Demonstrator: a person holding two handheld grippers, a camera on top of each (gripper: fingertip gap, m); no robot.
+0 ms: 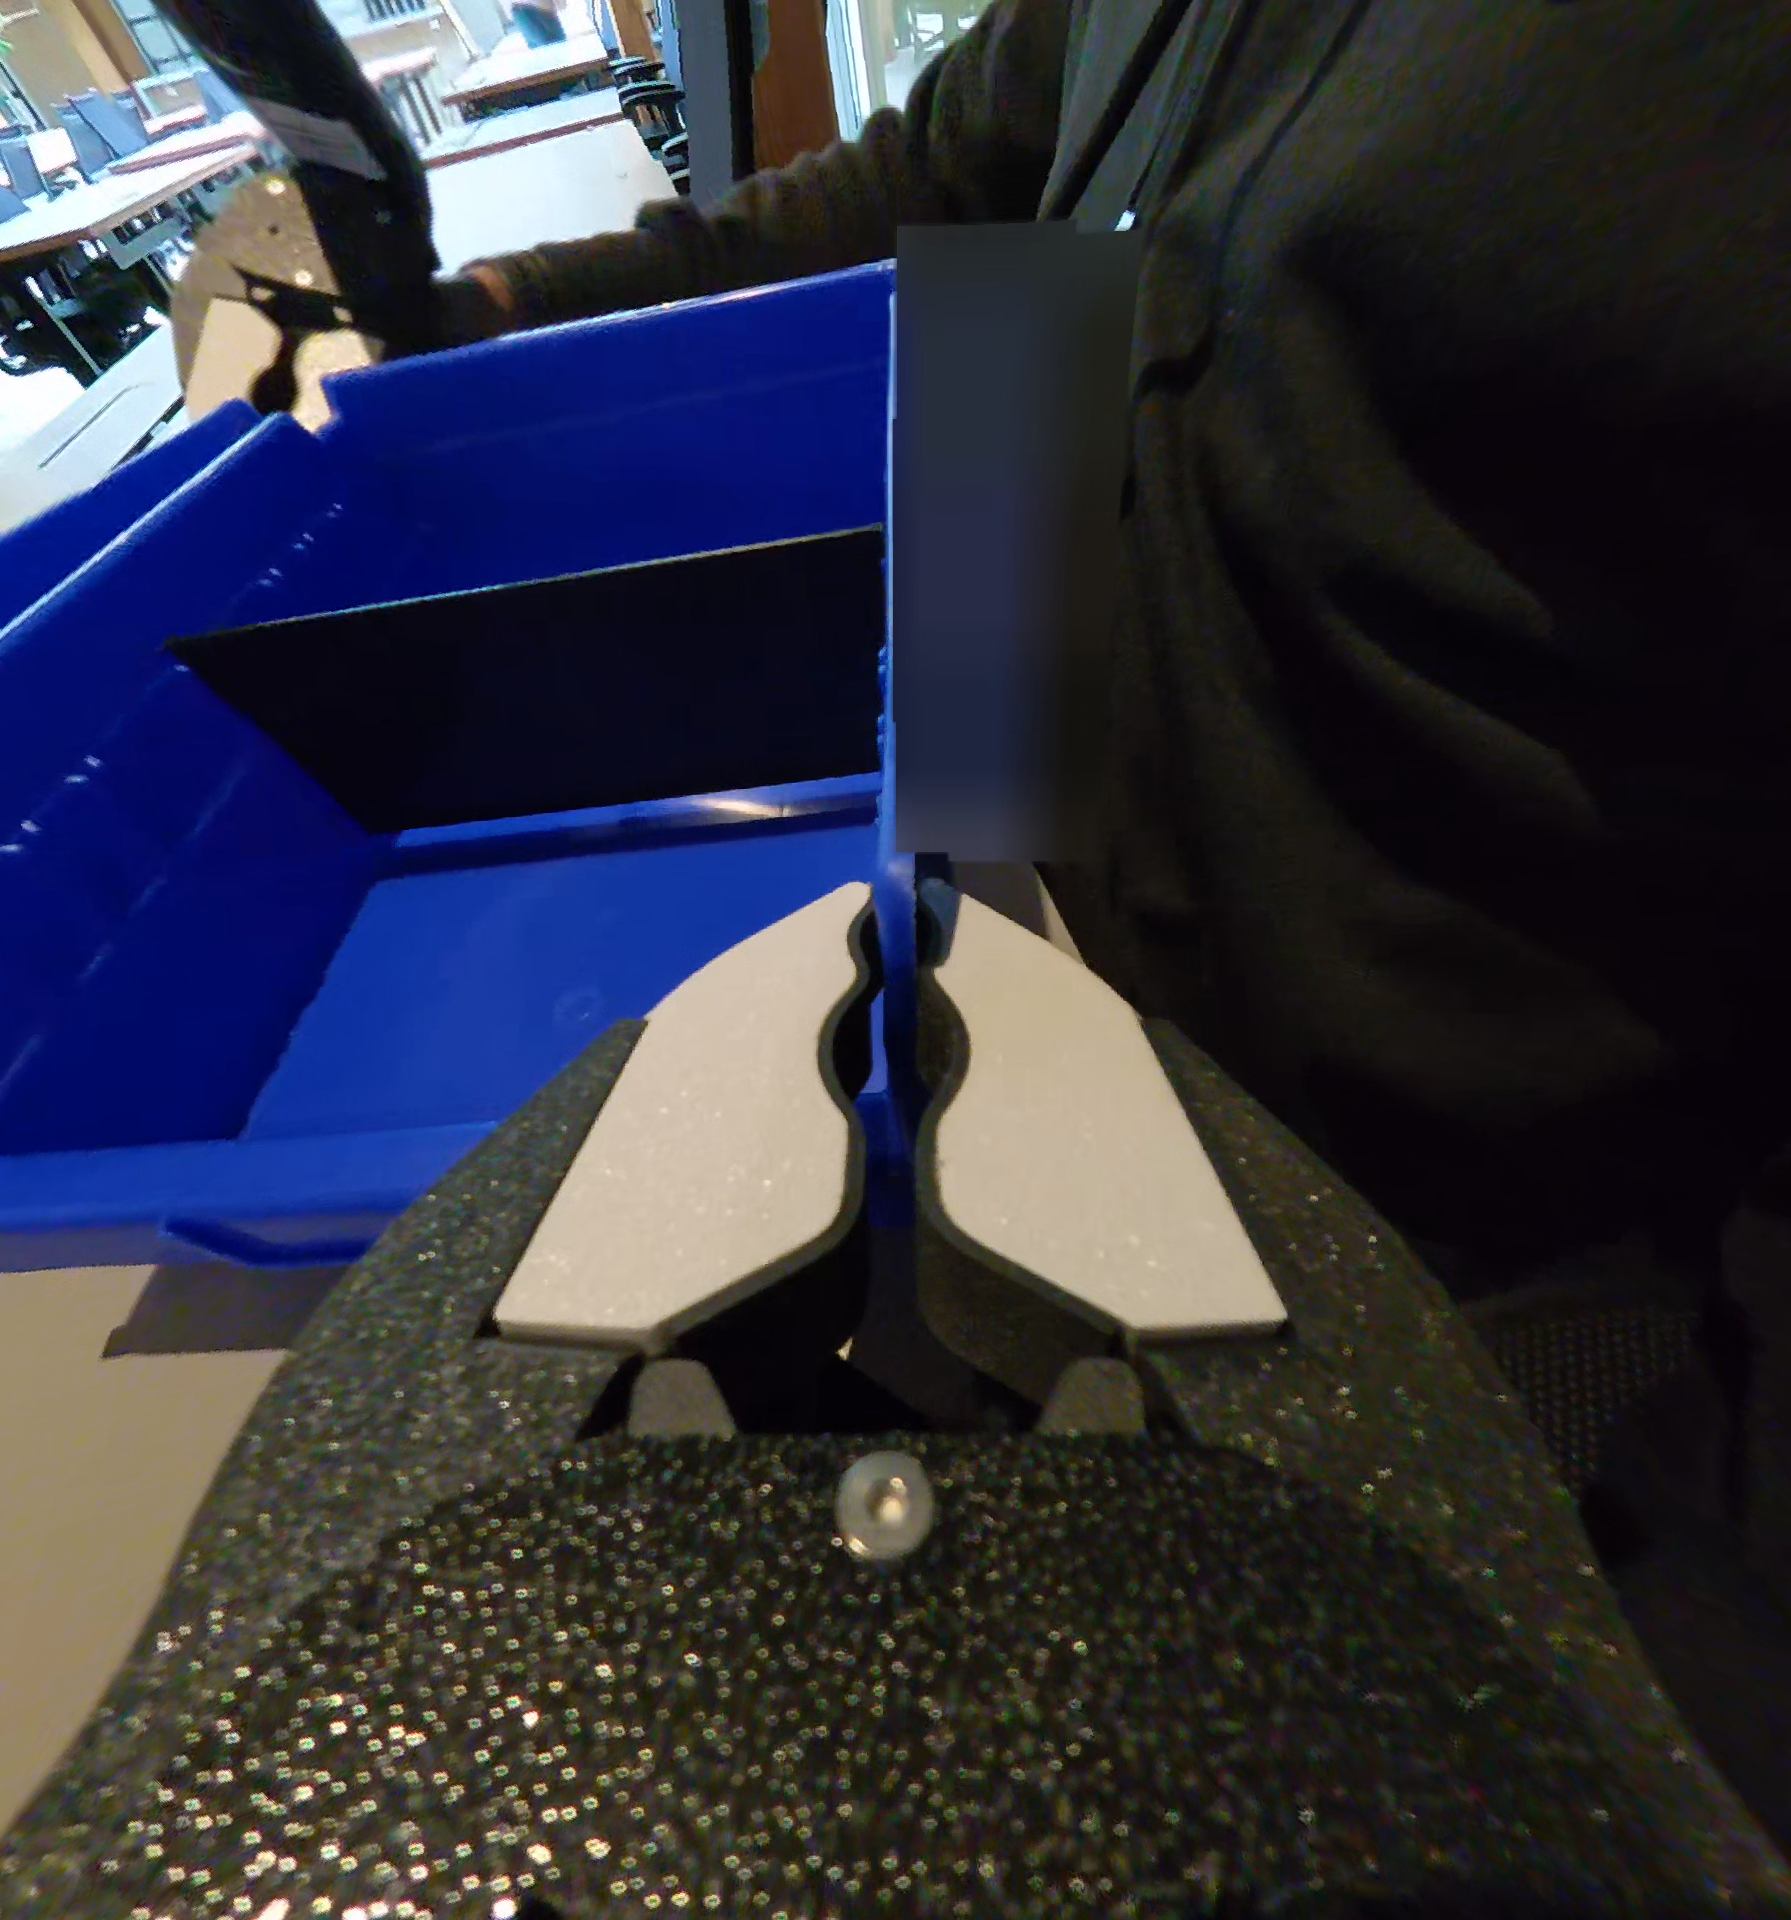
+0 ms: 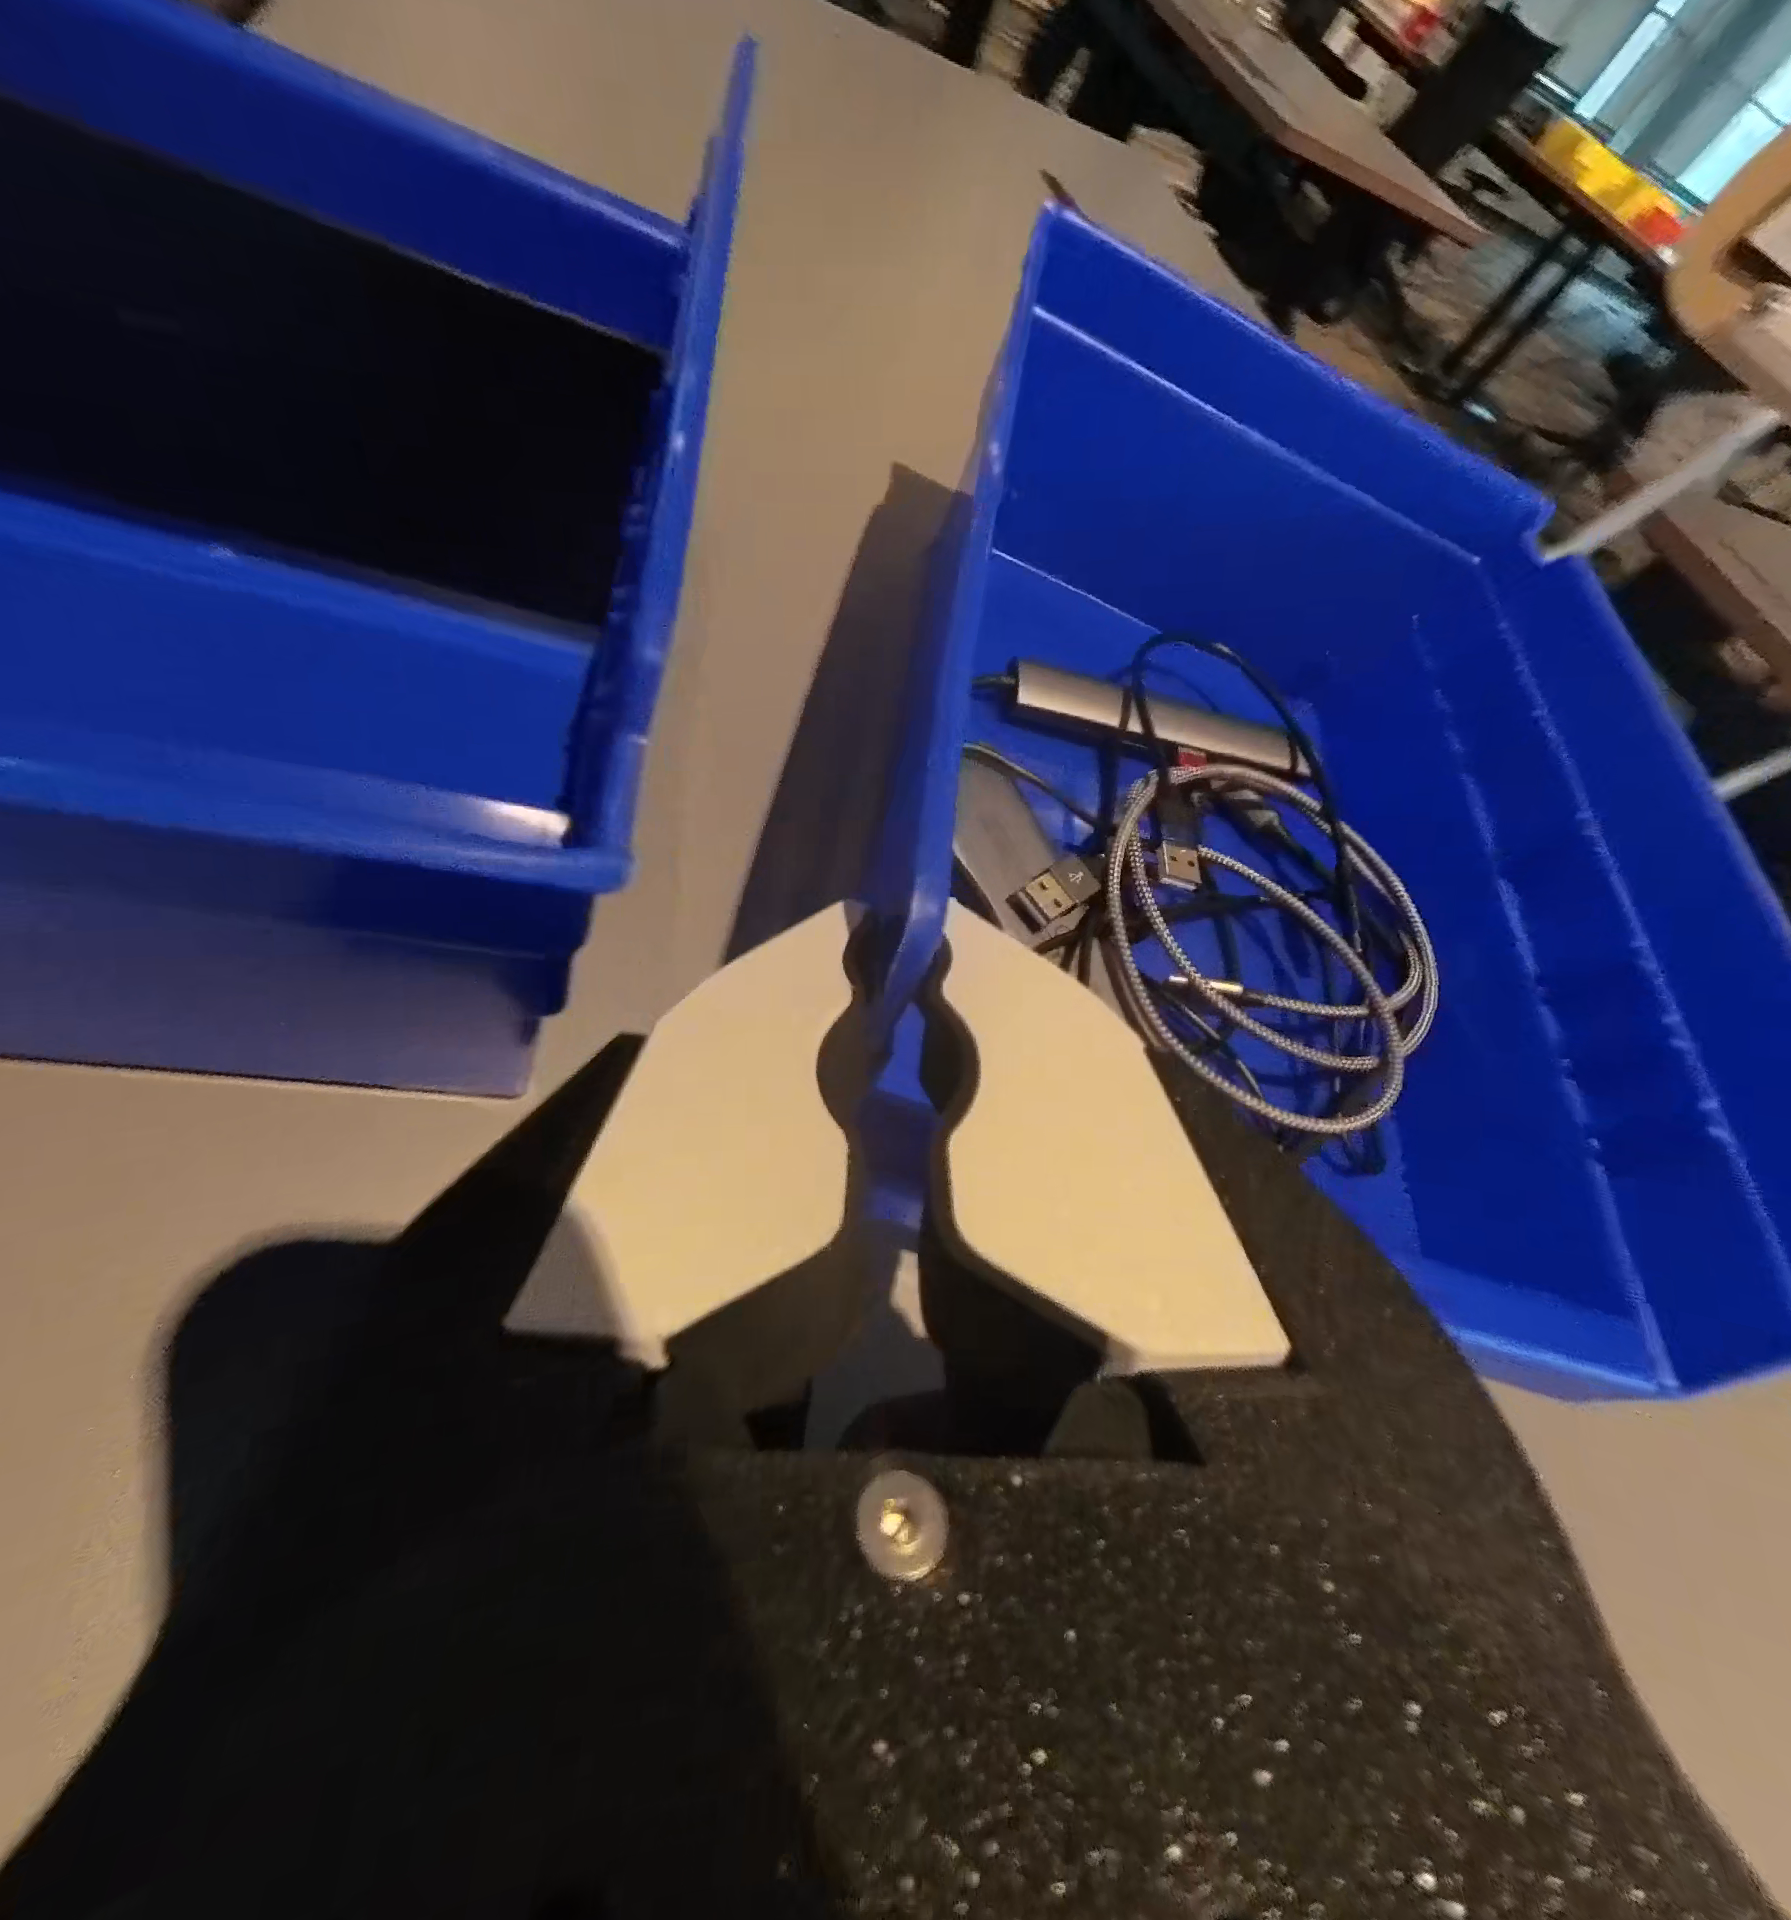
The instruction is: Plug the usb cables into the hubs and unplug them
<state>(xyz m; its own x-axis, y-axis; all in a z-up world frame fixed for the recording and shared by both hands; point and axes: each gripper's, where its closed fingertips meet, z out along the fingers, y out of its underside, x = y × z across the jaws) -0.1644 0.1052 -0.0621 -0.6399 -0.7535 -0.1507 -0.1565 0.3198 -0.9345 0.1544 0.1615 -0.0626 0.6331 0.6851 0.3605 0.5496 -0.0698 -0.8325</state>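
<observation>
Leftmost, the left gripper (image 1: 896, 997) is closed tight on the side wall of an empty blue bin (image 1: 517, 997), whose only content is a black divider (image 1: 558, 675) standing across it. A person in a dark sleeve (image 1: 725, 229) stands just behind that bin. Over on the right, the right gripper (image 2: 896, 997) is likewise pinched shut on the near wall of a second blue bin (image 2: 1556, 935), which rests on the grey table (image 2: 849, 312) beside the first. Inside this second bin lie the usb cables (image 2: 1275, 914), loosely coiled and tangled over the grey hubs (image 2: 1161, 717); nothing looks plugged in, though the tangle hides some ends. Both claws hold bins, not cables, so plugging has probably not begun. The risks from here: a thin wall may slip from the pinch if a bin is tipped or dragged, spilling cables; and the interlaced coils could drag a hub along when one connector gets lifted.
</observation>
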